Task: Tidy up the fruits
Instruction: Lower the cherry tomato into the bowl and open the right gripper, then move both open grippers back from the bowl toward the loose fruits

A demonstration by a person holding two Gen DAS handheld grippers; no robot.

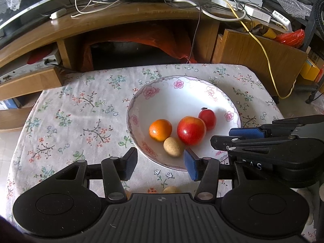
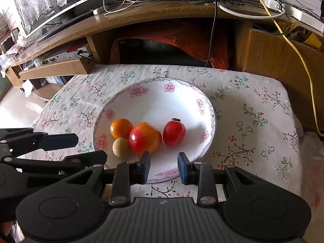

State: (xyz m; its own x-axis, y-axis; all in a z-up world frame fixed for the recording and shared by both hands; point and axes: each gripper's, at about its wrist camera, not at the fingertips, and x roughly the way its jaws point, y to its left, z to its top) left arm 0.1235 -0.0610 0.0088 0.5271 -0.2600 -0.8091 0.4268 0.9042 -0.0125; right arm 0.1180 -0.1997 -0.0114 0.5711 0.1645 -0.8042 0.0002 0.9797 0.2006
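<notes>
On the floral tablecloth stands a flowered plate holding 4 fruits: an orange, a red-yellow apple, a red tomato-like fruit and a small tan fruit, the first 3 and the tan one clustered, touching or nearly so. The left gripper and the right gripper both hover at the plate's near rim, jaws parted and empty. The step appears to be placement nearly done. Only the left wrist view shows another tan fruit off the plate, beneath the gripper; the next move likely calls for collecting it.
</notes>
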